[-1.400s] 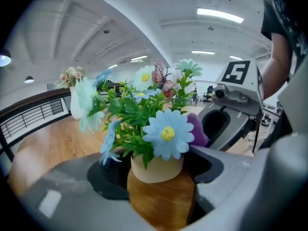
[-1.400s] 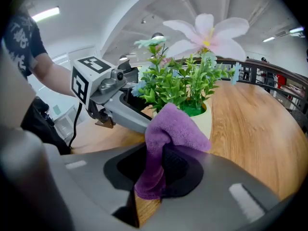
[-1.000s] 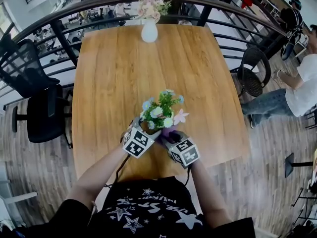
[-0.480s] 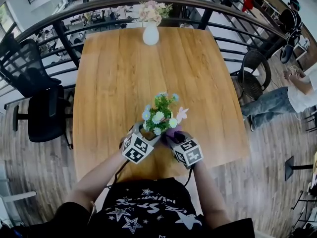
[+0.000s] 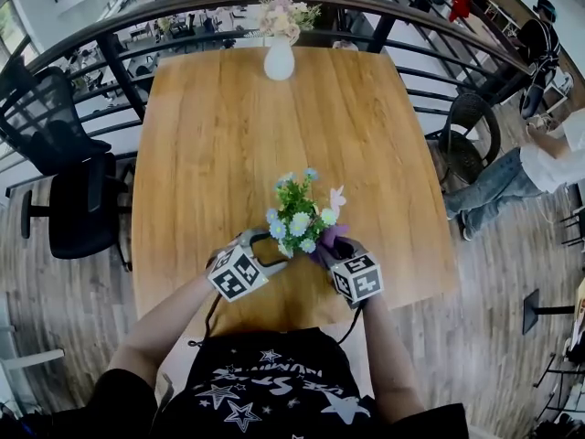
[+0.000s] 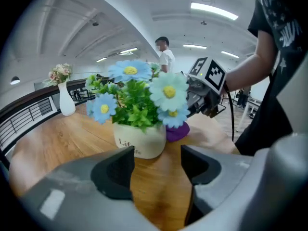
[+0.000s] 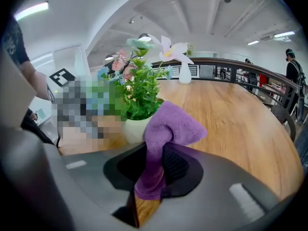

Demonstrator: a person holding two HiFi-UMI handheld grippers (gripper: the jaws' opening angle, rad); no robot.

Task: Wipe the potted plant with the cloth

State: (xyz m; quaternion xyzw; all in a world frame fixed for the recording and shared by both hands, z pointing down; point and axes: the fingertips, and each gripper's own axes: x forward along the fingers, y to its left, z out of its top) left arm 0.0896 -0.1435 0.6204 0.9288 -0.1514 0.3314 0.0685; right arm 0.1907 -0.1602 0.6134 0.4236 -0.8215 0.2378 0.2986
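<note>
The potted plant, with blue and white flowers in a white pot, stands on the wooden table near its front edge. My left gripper is at the pot's left side. Its jaws have just been closing a little, and it stays open, with only bare table between the fingers and the pot just beyond the tips. My right gripper is at the pot's right, shut on a purple cloth that bunches up beside the pot.
A white vase of pale flowers stands at the table's far edge. A black railing curves behind the table. A black office chair is on the left, a round chair and a person on the right.
My left gripper has slid left and back from the pot. My right gripper has shifted a little to the right with the cloth. The plant stays put.
</note>
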